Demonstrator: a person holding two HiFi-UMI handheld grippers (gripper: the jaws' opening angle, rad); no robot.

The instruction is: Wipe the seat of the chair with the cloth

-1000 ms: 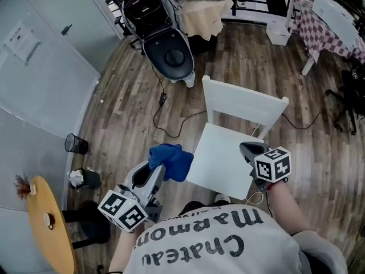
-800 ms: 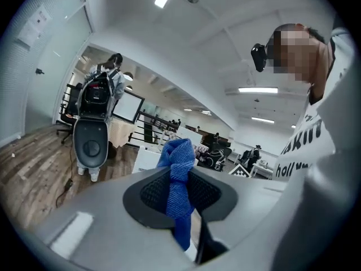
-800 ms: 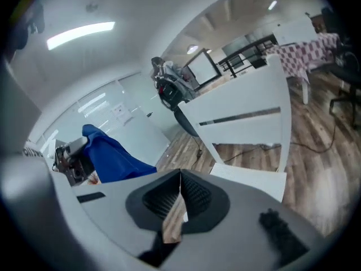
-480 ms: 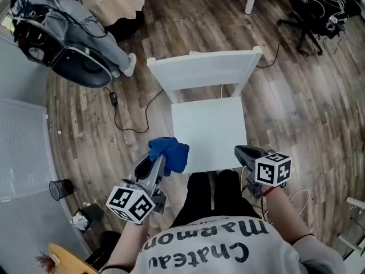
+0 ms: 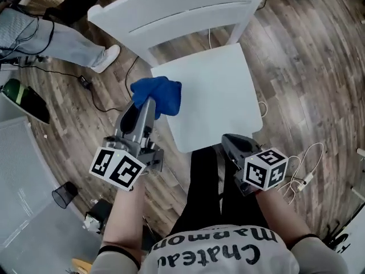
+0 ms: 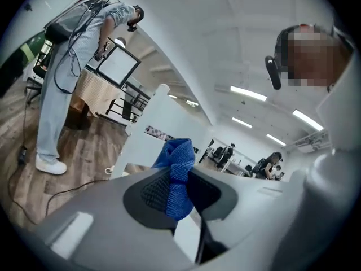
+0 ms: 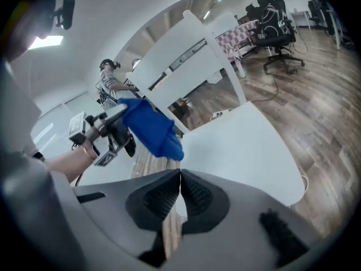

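I am gripping the blue cloth [image 5: 158, 95], bunched and crumpled, in the closed jaws of my left gripper [image 5: 144, 106]. It is hovering at the left edge of the white chair seat [image 5: 214, 96]. The seat is lying flat and bare, with its slatted backrest [image 5: 177, 7] rising at the far side.

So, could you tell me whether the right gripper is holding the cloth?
No, the left gripper grips the cloth; the right gripper is shut and empty.
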